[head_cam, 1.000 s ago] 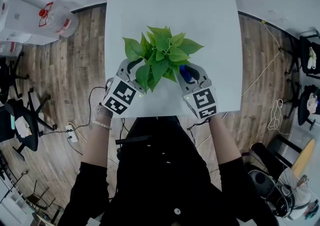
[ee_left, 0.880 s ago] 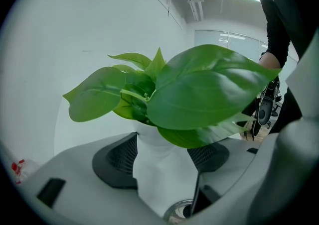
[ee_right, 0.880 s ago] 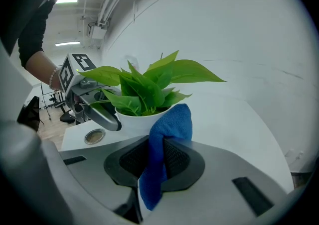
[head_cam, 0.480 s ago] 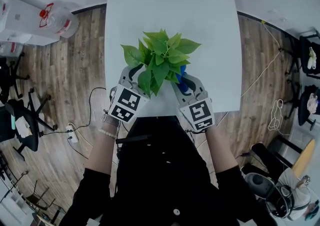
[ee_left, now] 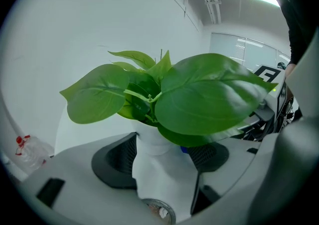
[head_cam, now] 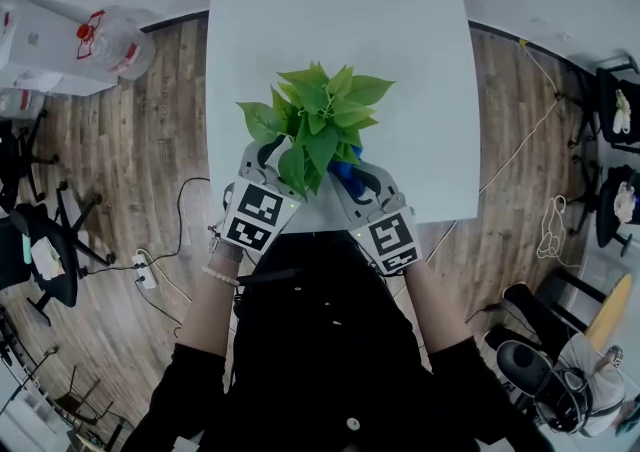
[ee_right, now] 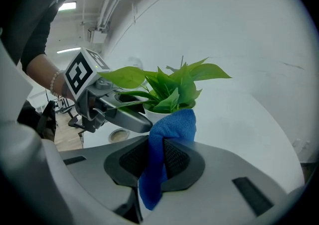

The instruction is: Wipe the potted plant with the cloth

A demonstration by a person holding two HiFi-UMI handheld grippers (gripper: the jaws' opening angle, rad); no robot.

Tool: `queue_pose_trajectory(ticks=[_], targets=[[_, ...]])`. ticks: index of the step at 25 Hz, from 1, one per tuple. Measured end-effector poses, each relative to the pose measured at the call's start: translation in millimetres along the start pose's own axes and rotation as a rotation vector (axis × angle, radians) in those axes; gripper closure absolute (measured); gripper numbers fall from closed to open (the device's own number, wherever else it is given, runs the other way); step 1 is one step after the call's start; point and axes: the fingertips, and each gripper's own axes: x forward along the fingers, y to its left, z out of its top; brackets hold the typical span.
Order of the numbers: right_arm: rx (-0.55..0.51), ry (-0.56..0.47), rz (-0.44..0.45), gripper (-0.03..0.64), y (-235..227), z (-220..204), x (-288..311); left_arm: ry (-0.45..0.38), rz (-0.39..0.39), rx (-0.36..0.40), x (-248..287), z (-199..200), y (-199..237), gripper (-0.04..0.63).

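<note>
Immediately below the head camera, the person's forearms reach to the near edge of the tabletop (head_cam: 330, 10). The left gripper (ee_left: 160, 155) is clamped on the white pot (ee_left: 152, 142) of the potted plant (head_cam: 320, 115), one jaw on each side of the pot. The right gripper (ee_right: 155, 158) is closed on a fold of the blue cloth (ee_right: 169, 129), whose free end bunches above the jaws, just in front of the pot rim and the lowest leaves. Judged step: the plant is steadied and the cloth is brought to its near right side, at the start of wiping. The next move calls for laying the cloth on a leaf surface and stroking lightly, since the thin stems would bend easily. From above, foliage hides the pot entirely. Whether cloth and leaves touch cannot be told, nor whether the pot stands on the tabletop or is lifted. Beyond the plant, the tabletop runs out of view at the far edge.
</note>
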Motion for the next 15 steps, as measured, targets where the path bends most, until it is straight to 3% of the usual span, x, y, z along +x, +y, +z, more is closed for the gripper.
queue_pose_trajectory(ticks=[15], targets=[[0.003,0.004,-0.082,0.532,-49.1,3.6,10.4,0.025,-0.021,0.035,-16.1,-16.9,26.9,0.273]])
